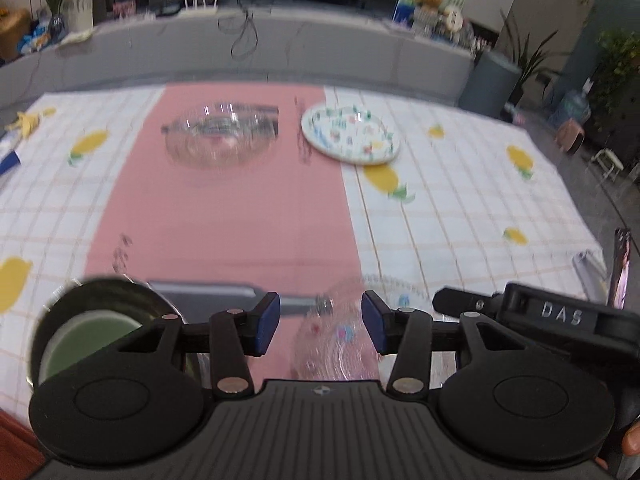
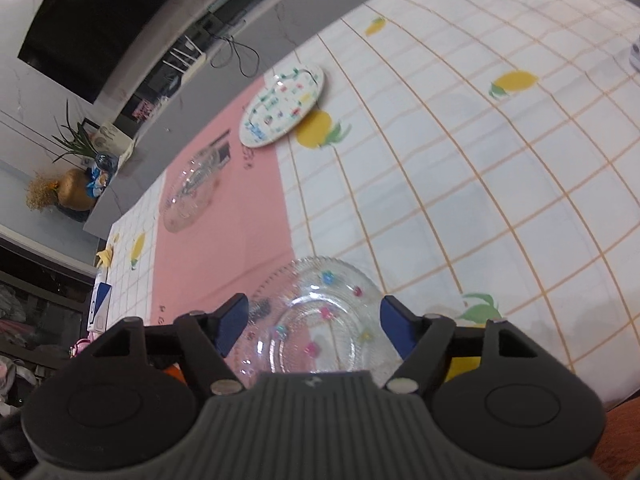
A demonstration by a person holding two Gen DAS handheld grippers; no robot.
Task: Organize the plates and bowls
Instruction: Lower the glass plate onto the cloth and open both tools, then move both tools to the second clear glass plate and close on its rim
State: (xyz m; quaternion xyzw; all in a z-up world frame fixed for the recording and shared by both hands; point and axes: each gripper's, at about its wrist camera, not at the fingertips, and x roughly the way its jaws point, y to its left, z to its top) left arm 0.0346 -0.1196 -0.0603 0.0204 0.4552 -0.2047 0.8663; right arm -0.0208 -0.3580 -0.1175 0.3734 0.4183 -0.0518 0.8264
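A clear glass plate with coloured dots (image 2: pixel 320 320) lies at the table's near edge, also seen in the left wrist view (image 1: pixel 340 336). My right gripper (image 2: pixel 314 322) is open just above it, one finger on each side. My left gripper (image 1: pixel 320 322) is open and empty over the same plate. A clear glass bowl (image 1: pixel 220 134) stands far back on the pink runner (image 1: pixel 224 220), also in the right wrist view (image 2: pixel 192 192). A white patterned plate (image 1: pixel 350 134) lies to its right, also in the right wrist view (image 2: pixel 282 106). A dark bowl with a green inside (image 1: pixel 94 336) sits at the near left.
The table has a checked cloth with lemon prints (image 2: pixel 460 160). A grey flat object (image 1: pixel 208 292) lies near the dark bowl. The right gripper's body (image 1: pixel 560 316) shows at the right. A grey counter (image 1: pixel 280 48) with plants stands behind the table.
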